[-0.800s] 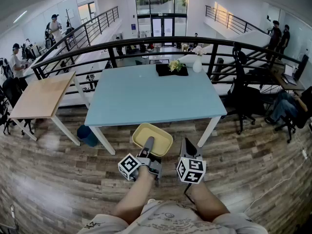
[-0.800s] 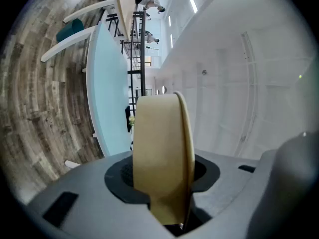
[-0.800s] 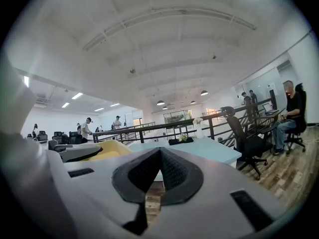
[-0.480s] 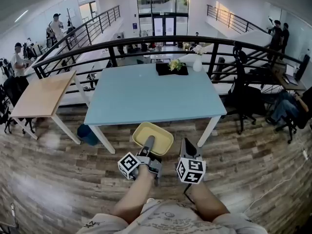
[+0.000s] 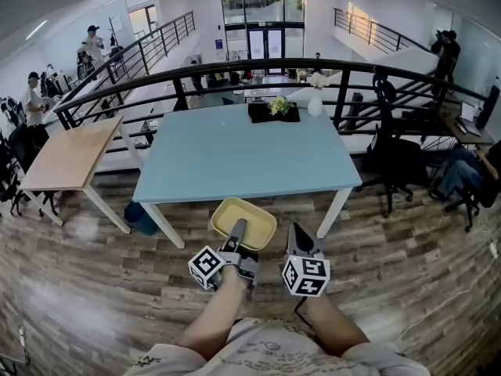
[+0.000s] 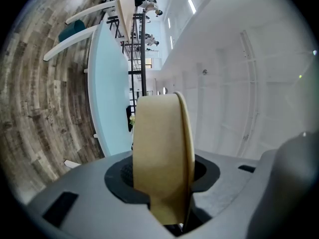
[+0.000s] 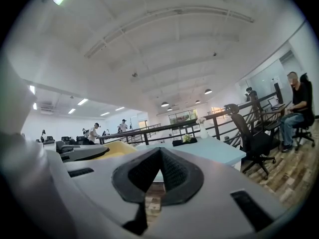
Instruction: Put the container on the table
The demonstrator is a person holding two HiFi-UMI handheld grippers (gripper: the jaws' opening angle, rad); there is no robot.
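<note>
A shallow yellow container [image 5: 243, 222] hangs over the wood floor just in front of the near edge of the light blue table [image 5: 235, 155]. My left gripper [image 5: 239, 231] is shut on its near rim. In the left gripper view the container's wall [image 6: 162, 153] stands edge-on between the jaws and fills the middle. My right gripper [image 5: 296, 234] is beside it to the right, shut and holding nothing. The right gripper view shows its closed jaws [image 7: 158, 156], with the container [image 7: 117, 148] at the left and the table [image 7: 209, 148] ahead.
A black tray with flowers [image 5: 274, 110] and a white vase [image 5: 315, 104] stand at the table's far edge. A wooden table [image 5: 66, 151] is at the left, a teal bin [image 5: 141, 216] by the table leg, an office chair [image 5: 391, 155] at the right, and a black railing [image 5: 235, 73] behind.
</note>
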